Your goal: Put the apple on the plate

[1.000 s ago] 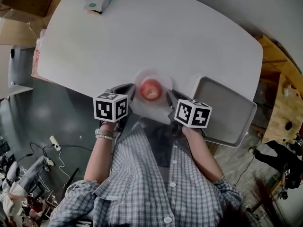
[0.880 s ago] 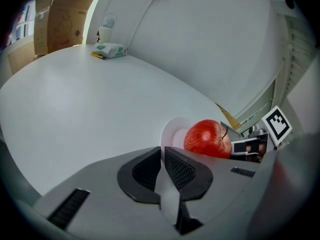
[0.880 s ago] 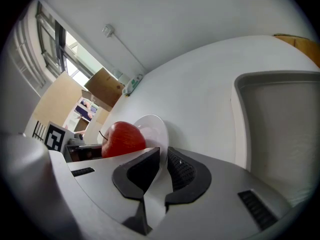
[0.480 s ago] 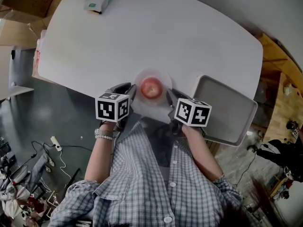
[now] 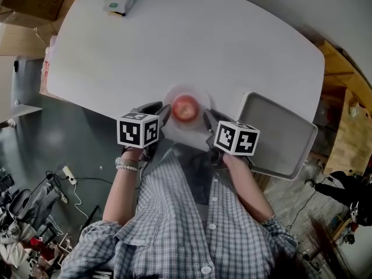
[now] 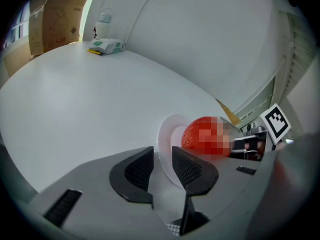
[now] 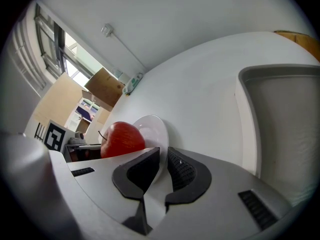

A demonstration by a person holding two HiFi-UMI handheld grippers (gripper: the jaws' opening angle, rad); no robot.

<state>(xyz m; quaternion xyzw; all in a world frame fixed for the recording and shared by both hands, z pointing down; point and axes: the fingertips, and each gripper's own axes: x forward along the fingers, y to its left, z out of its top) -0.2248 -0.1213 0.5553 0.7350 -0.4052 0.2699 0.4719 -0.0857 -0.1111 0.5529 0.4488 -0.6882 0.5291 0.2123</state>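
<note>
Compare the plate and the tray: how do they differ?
The plate is round, white and small; the tray is rectangular, grey and larger. The plate carries an apple; the tray holds nothing. The left gripper and right gripper each clamp the plate's rim; the tray is untouched. Both are at the table's near side.

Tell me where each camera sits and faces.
Head view: on the person's head, looking steeply down at table, plate, apple; shirt, left claw, right claw show.
Left gripper view: on the left claw, facing the apple along its jaws pinching the plate rim.
Right gripper view: on the right claw, likewise from the opposite side.
Shared: apple and plate.
</note>
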